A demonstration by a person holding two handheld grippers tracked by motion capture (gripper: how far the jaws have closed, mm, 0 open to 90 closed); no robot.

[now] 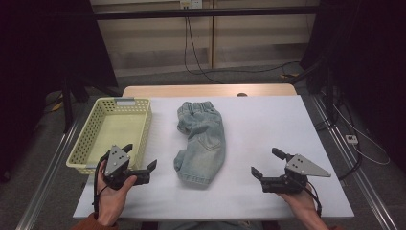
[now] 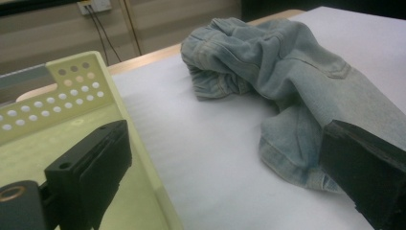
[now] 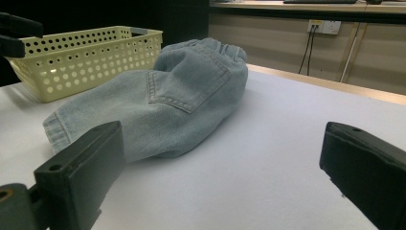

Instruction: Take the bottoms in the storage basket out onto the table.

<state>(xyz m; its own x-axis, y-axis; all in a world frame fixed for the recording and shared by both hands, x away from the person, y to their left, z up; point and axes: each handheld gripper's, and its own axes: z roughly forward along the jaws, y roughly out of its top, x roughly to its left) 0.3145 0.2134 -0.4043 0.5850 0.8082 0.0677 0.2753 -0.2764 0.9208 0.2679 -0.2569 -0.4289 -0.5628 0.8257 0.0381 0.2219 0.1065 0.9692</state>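
On the white table [image 1: 268,129], folded jeans [image 1: 201,143] lay between the left gripper [image 1: 140,159] and right gripper [image 1: 265,163], both jaws spread and empty; yellow basket [image 1: 95,143] stood left.

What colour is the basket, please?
The basket is pale yellow, clearest in the high view.

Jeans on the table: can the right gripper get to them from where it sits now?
Probably yes. The right gripper is open and points toward the jeans, with bare white table between them. The right gripper view shows the folded denim ahead between its jaws; the basket sits on the far side.
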